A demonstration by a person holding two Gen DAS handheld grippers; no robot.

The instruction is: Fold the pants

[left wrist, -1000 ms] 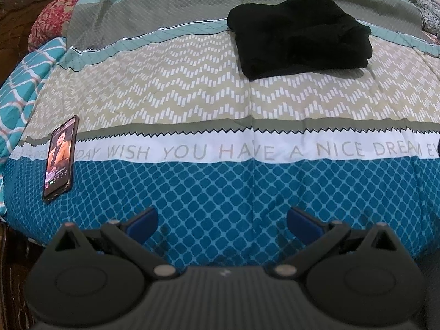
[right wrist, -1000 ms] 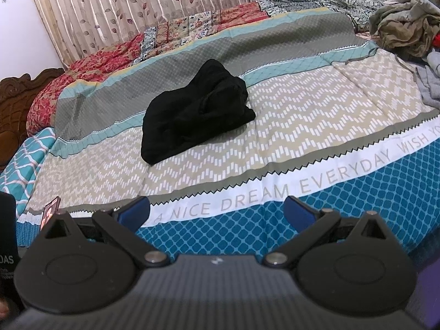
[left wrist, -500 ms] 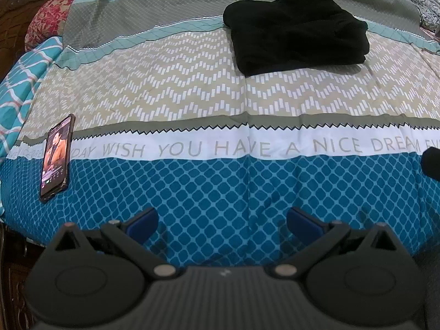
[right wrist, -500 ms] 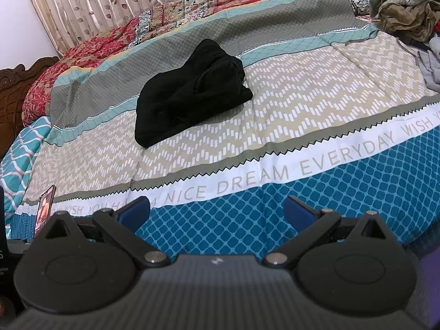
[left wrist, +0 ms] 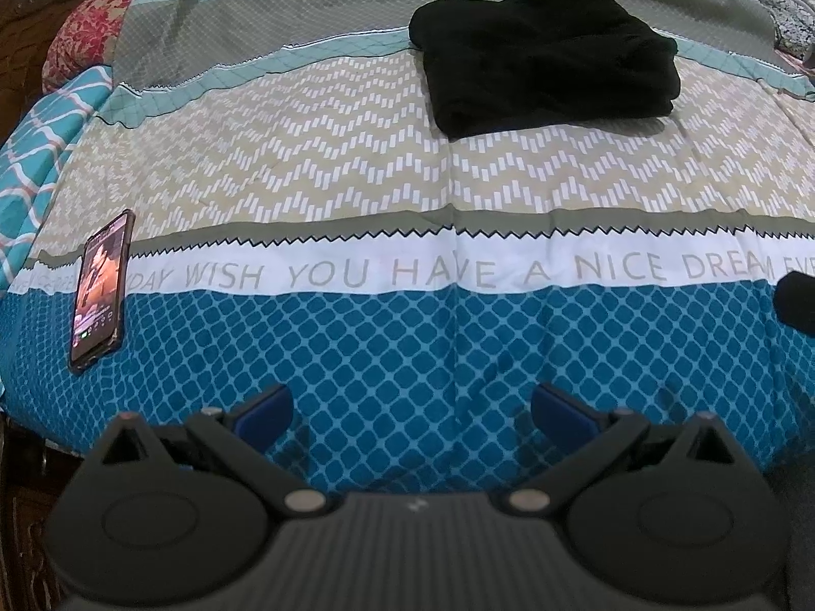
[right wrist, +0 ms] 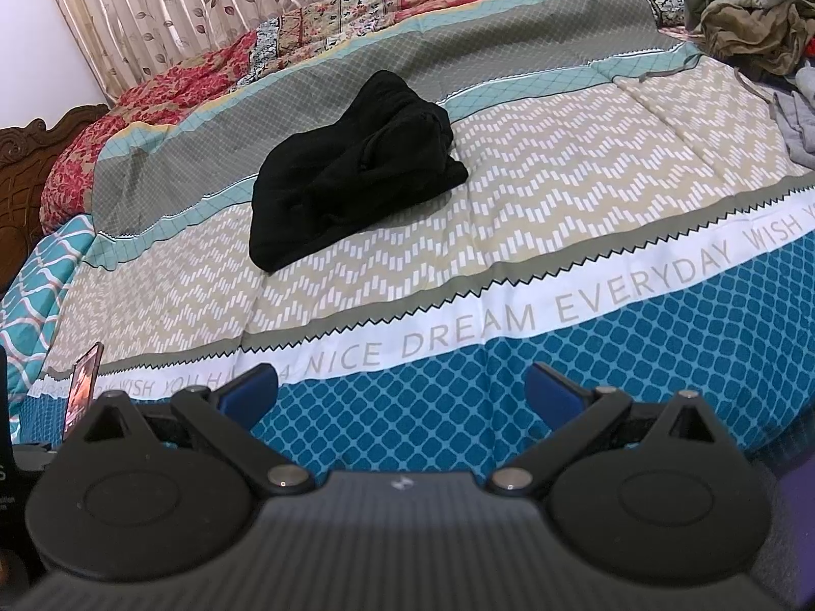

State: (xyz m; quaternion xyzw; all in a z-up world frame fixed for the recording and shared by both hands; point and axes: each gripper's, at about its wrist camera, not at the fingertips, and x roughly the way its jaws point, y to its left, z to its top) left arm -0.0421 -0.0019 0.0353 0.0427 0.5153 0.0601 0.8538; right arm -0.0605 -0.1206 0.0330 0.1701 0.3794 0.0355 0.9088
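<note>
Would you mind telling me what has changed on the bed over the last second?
Only the cameras moved: the right gripper eased forward toward the bed, and the left gripper shifted slightly. Nothing was grasped or released. The black pants and the phone stayed put on the quilt; both grippers remained open.

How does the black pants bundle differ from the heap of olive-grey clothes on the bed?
The black pants lie alone mid-bed in a compact, roughly folded bundle; the olive-grey clothes sprawl in a loose, crumpled heap at the far right edge. The pants are one solid dark colour; the heap is paler, and looks like several pieces. Both rest on the bedspread, untouched by either gripper.
</note>
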